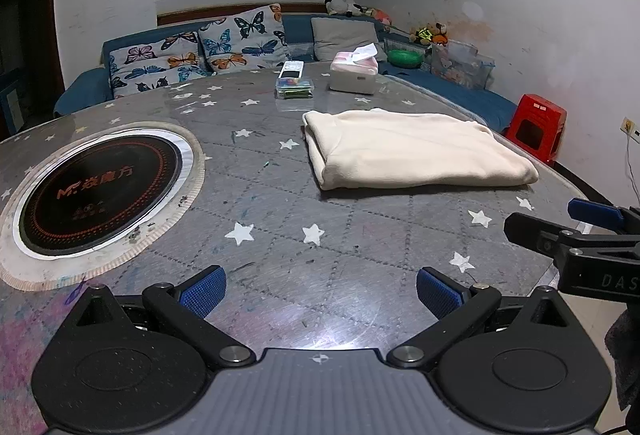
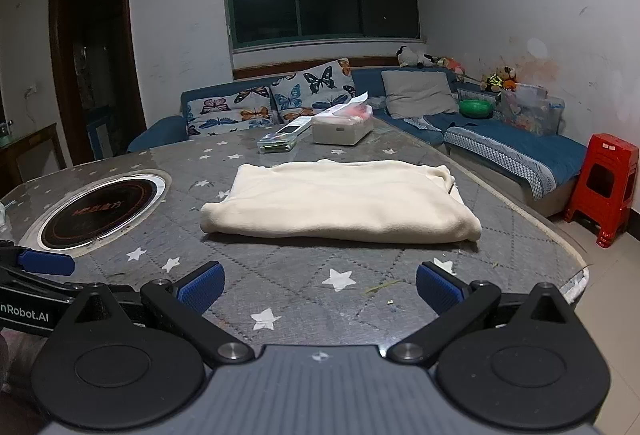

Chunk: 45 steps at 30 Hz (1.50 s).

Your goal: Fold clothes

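Observation:
A cream garment lies folded into a flat rectangle on the grey star-patterned table; it also shows in the right wrist view. My left gripper is open and empty, held above the table's near side, left of and nearer than the garment. My right gripper is open and empty, above the near edge in front of the garment. Each gripper shows at the edge of the other's view, the right one and the left one.
A round black induction plate is set into the table at left. A tissue box, a remote and a small clear box stand at the far side. A blue sofa with cushions runs behind, a red stool at right.

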### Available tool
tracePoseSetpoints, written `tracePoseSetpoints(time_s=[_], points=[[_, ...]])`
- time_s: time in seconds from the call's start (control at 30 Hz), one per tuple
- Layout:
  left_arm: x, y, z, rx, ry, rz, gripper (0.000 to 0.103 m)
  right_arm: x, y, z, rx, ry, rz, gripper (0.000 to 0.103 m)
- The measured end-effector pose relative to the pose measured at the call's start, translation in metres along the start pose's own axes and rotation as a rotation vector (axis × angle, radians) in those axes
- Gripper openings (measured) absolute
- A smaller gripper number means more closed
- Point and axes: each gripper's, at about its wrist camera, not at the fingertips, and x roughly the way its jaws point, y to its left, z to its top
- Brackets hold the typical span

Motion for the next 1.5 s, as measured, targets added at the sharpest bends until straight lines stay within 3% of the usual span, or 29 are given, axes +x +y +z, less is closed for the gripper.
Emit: tracePoseSetpoints(time_s=[1.5], points=[[0.027,-0.013,0.021,0.044,0.044,-0.025,0.103,0.023,-0.009,0.014,0.026,0.031,-0.011,0.103]])
